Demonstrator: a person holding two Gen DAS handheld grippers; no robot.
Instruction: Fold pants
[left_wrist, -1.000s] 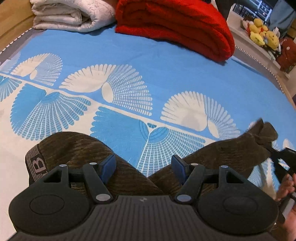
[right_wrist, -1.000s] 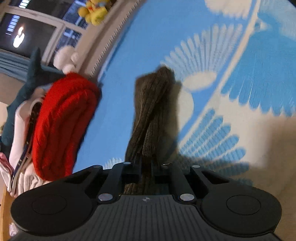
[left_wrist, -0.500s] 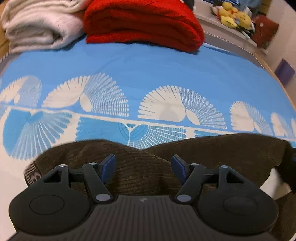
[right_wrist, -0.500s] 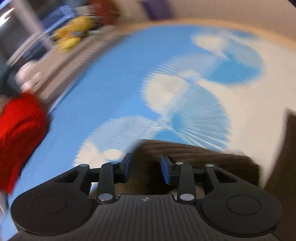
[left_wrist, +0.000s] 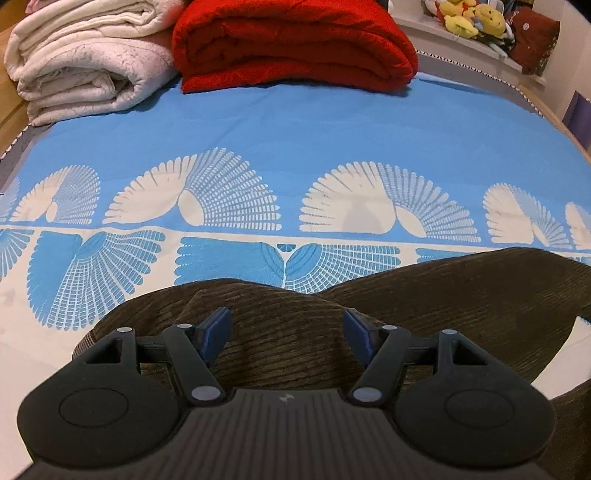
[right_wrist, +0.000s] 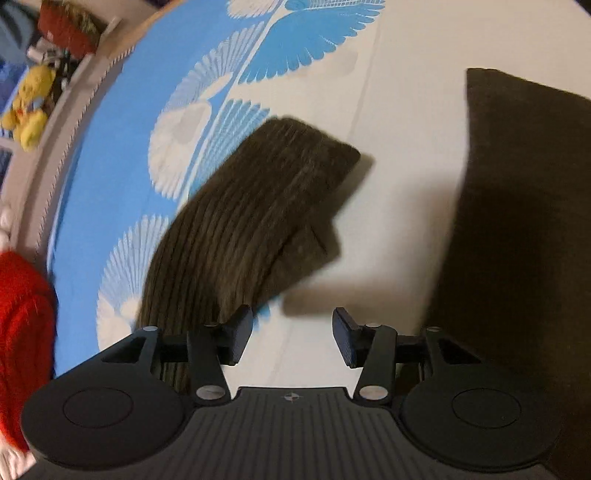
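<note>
Left wrist view: brown corduroy pants lie on the bed's blue-and-white cover, under the left hand-held gripper, jaws apart, gripping nothing. Folded red blanket, white blanket and plush toys sit beyond. Right hand-held gripper has just been opening, nothing between its pads; a pant leg lies just ahead.

Brown corduroy pants lie flat on the blue-and-cream bedspread, legs doubled over.
</note>
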